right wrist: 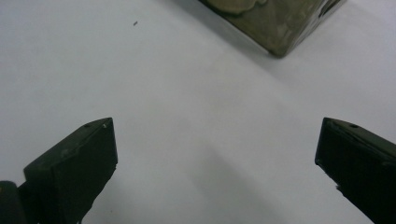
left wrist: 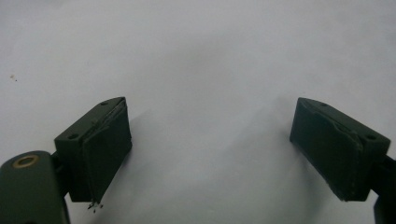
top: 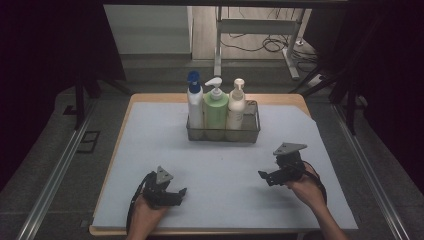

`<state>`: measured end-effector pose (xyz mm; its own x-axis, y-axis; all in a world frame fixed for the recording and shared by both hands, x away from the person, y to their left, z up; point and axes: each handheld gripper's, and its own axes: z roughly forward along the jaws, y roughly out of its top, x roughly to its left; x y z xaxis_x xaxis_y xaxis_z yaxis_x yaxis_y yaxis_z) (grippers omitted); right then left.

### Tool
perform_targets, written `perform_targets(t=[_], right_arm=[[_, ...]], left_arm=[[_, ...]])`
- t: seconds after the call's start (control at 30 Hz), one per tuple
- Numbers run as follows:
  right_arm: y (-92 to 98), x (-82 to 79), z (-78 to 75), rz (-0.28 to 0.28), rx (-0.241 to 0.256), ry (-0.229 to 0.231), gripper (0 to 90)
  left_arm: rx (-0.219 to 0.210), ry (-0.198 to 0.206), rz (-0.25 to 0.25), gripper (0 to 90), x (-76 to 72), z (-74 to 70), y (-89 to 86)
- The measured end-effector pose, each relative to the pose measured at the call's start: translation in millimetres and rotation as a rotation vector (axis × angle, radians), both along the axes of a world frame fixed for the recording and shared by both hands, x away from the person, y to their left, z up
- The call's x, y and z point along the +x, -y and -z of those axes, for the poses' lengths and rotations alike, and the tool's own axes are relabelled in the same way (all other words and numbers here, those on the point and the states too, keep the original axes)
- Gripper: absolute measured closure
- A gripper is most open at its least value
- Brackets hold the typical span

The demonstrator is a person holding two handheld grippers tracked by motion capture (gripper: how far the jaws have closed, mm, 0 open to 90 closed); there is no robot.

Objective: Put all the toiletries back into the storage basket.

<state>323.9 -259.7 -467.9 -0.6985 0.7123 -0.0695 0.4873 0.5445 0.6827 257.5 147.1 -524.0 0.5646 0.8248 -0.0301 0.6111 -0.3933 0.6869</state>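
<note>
L claw (top: 176, 194) near desk (top: 150, 125) front-left, jaws wide apart, empty. R claw (top: 267, 176) front-right, also released, empty. Basket (top: 223, 134) w/ 3 bottles near back edge.

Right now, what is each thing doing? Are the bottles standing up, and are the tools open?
Left tool: open, holding nothing, low over the mat.
Right tool: open, holding nothing, low over the mat.
Blue-capped bottle: upright in the basket, at its left end.
Green pump bottle: upright, in the middle.
White pump bottle: upright, on the right.
Wire basket: sitting flat on the mat, holding all three.
</note>
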Motion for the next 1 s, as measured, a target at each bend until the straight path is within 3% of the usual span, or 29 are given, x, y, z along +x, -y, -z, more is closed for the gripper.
perform_targets(t=[0.33, 0.67, 0.8, 1.0], right_arm=[[6.7, -13.4, 26.3, 0.007, 0.022, -0.013, 0.0], [13.5, -18.3, 49.5, 0.025, 0.025, -0.055, 0.0], [16.4, -19.3, 53.5, 0.031, 0.054, -0.05, 0.0], [16.6, -20.1, 54.3, 0.03, 0.056, -0.046, 0.0]], left_arm=[[0.0, 0.001, 0.0, 12.2, 0.0, 0.1, 0.1], [0.001, 0.001, 0.0, 12.2, 0.0, 0.0, 0.1], [0.0, 0.001, 0.0, 12.2, 0.0, 0.0, 0.0], [0.001, 0.0, 0.0, 12.1, 0.1, 0.0, 0.1]])
